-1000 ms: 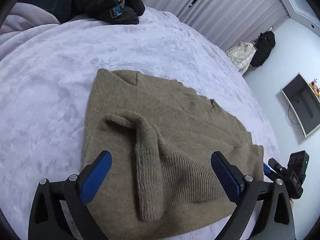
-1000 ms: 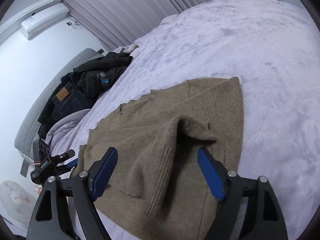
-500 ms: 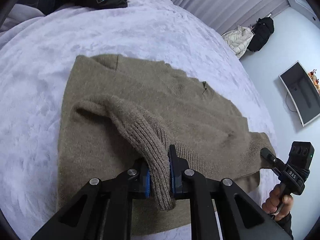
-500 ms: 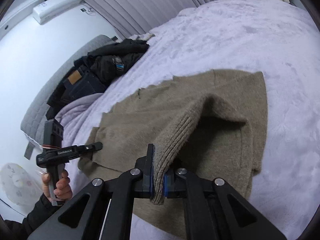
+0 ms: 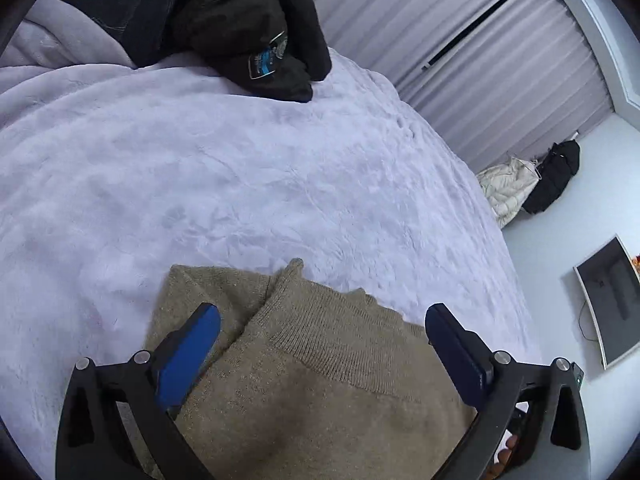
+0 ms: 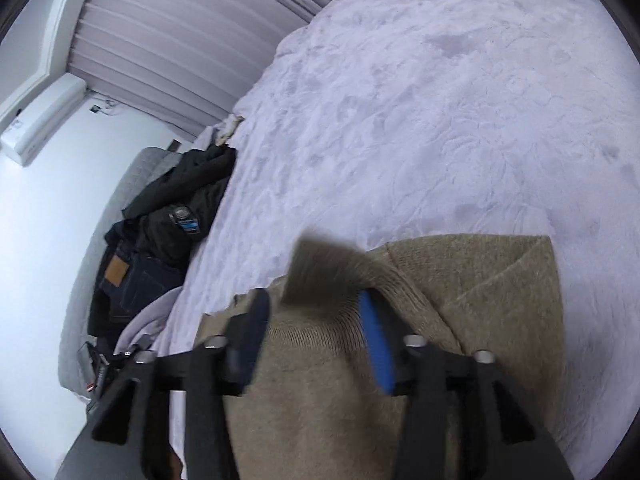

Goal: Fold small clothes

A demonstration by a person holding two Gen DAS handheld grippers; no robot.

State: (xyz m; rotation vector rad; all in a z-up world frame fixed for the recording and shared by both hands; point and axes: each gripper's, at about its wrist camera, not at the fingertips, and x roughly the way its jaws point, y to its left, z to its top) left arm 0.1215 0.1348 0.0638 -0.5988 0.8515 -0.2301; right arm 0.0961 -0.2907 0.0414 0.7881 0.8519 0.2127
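While both tongs let go, the sweater (image 5: pixel 320 380) lies near on the bed (image 5: pixel 200 168), its ribbed cuffs thrown toward the far side. Left gripper (image 5: pixel 320 344) is spreading wide over the cloth, gripping nothing. Right gripper (image 6: pixel 312 332) is opening too, a blurred cuff (image 6: pixel 320 268) slipping free between its pads. Best to clear upward so no knit snags. Far left sit dark clothes (image 5: pixel 240 20).

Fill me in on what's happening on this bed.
A person with a handheld gripper in each hand is folding a tan sweater on the lavender blanket. The left gripper is open above the knit, its jaws opening. The right gripper is opening too, a blurred ribbed cuff between its jaws. Dark clothes sit piled at the far edge.
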